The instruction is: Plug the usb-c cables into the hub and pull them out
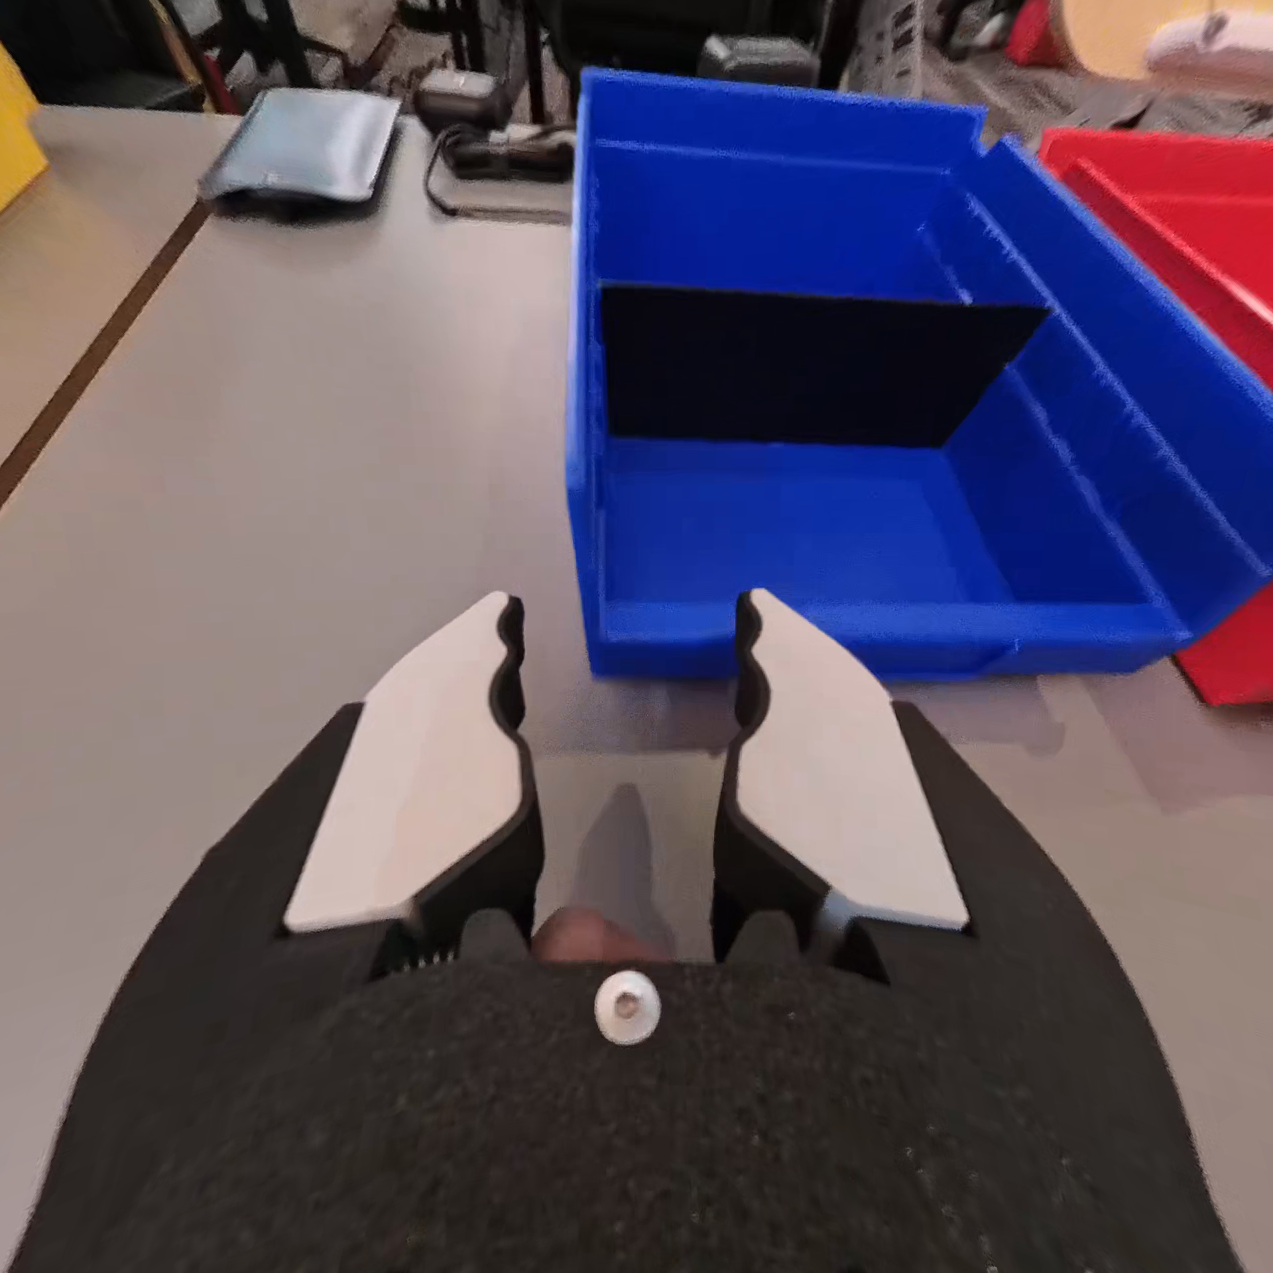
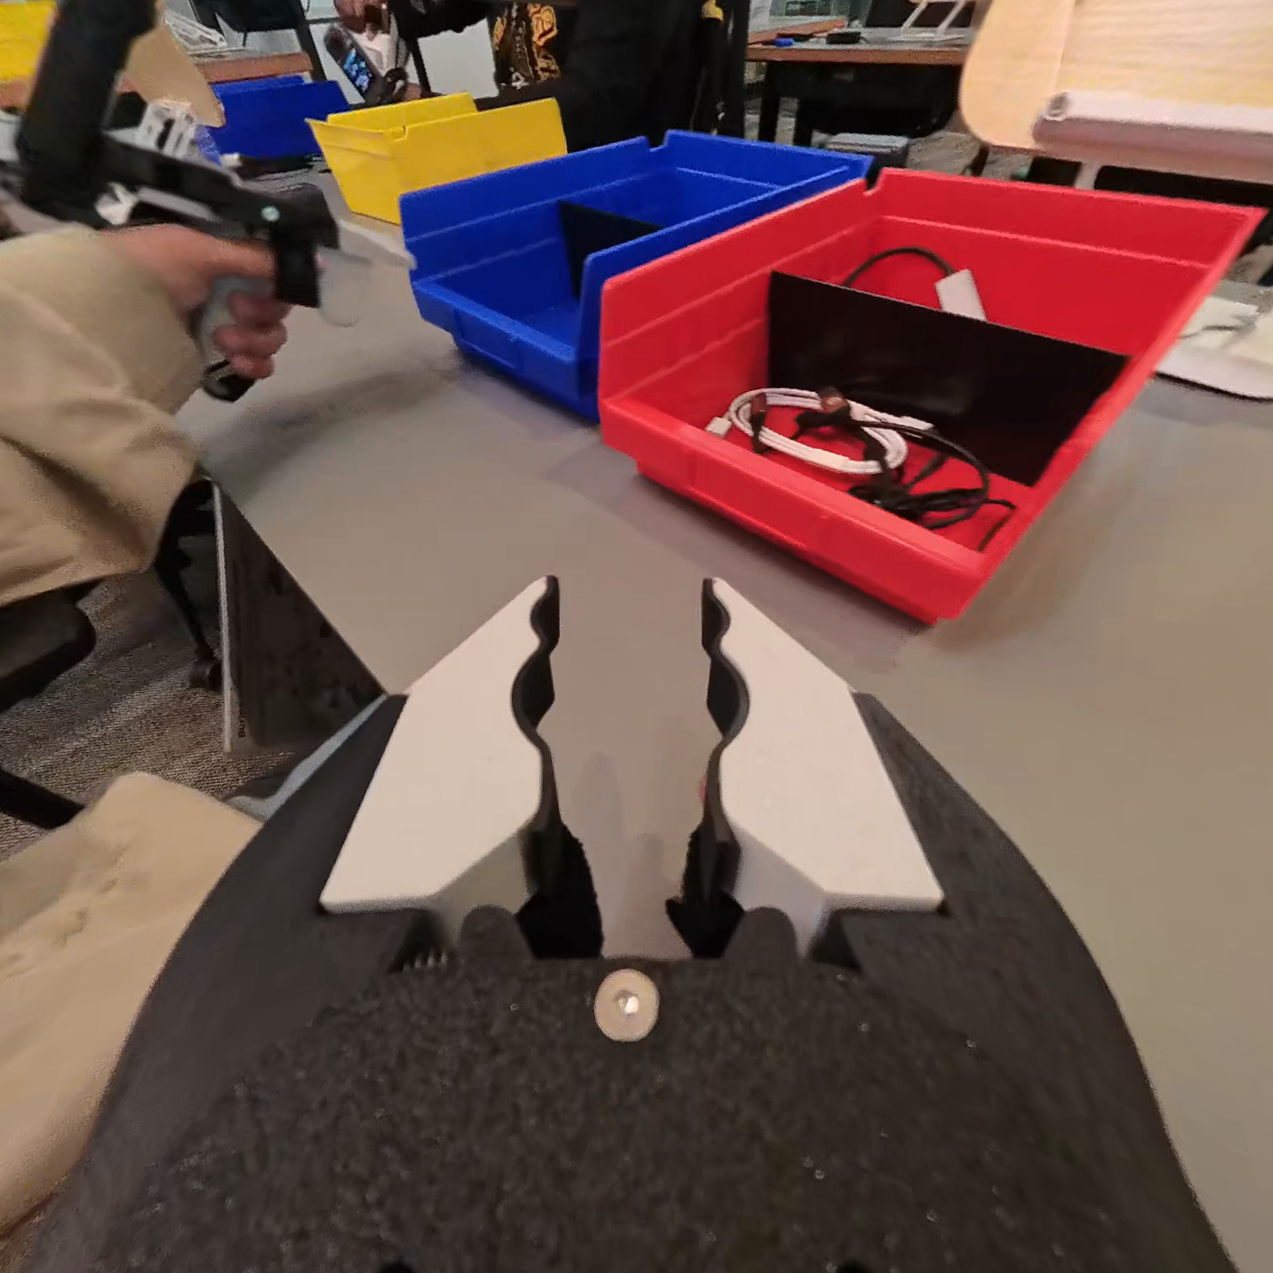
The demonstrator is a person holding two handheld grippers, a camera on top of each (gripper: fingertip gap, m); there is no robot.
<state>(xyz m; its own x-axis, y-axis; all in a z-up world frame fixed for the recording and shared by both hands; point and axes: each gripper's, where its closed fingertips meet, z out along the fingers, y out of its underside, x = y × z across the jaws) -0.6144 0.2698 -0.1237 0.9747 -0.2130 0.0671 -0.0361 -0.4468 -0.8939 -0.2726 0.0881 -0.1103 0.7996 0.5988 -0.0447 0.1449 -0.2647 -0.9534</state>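
A red bin [image 2: 689,330] holds the cables. In its front compartment lie a coiled white cable [image 2: 813,427] and a tangled black cable [image 2: 944,489]. Behind its black divider [image 2: 930,372] sits a small grey hub [image 2: 959,293] with a black lead. My right gripper [image 2: 628,592] is open and empty over the table, short of the red bin. My left gripper [image 1: 628,606] is open and empty in front of an empty blue bin [image 1: 1102,441]. The left gripper also shows in the right wrist view [image 2: 344,275], held in a hand.
The blue bin [image 2: 496,289] stands left of the red bin; its black divider [image 1: 792,365] splits it. A yellow bin [image 2: 386,158] and another blue bin [image 2: 268,117] stand farther back. A dark pouch [image 1: 303,151] and a black adapter [image 1: 510,148] lie at the table's [image 1: 275,482] far edge. Some 40 cm of space lies between my two pairs of fingers.
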